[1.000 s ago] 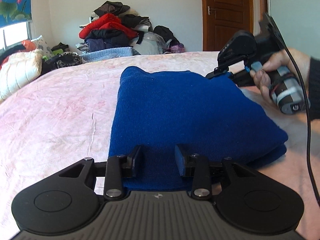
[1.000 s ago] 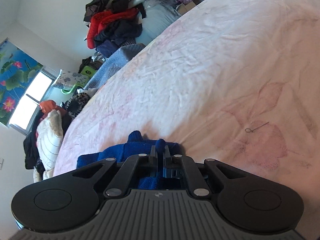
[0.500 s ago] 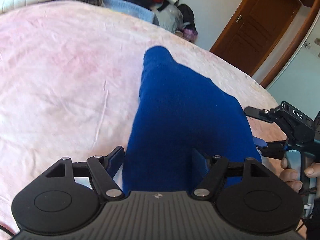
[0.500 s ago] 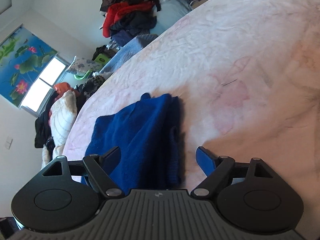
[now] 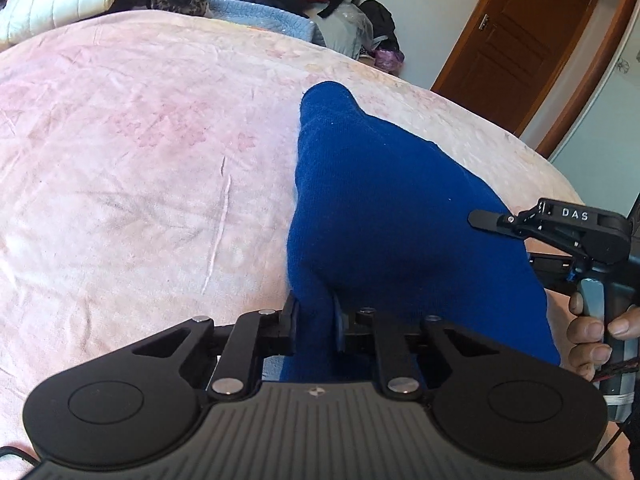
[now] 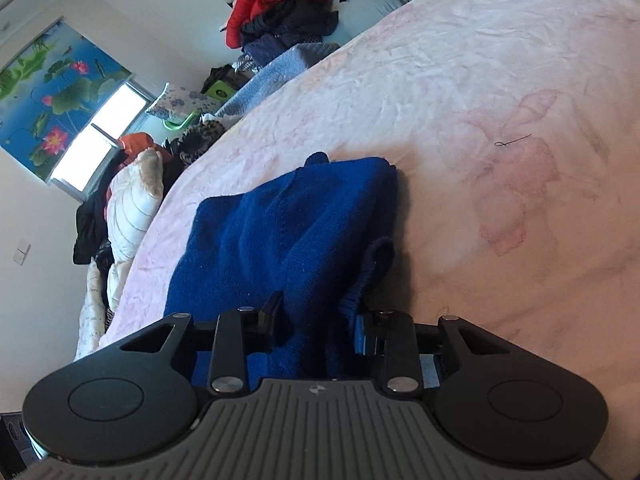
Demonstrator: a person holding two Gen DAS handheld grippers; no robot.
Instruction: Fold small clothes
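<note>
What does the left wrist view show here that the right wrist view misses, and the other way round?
Only the left wrist view shows the brown door, the right gripper seen from outside at the garment's edge, and the hand holding it. Only the right wrist view shows the window, the lotus-print blind and a small dark thread on the bedspread. Both show the blue garment on the pink bedspread, fabric bunched between the camera's own fingers, and the clothes pile.

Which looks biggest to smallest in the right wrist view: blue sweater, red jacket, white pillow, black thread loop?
1. blue sweater, nearest the camera
2. red jacket and white pillow: look alike, unranked
3. black thread loop
</note>
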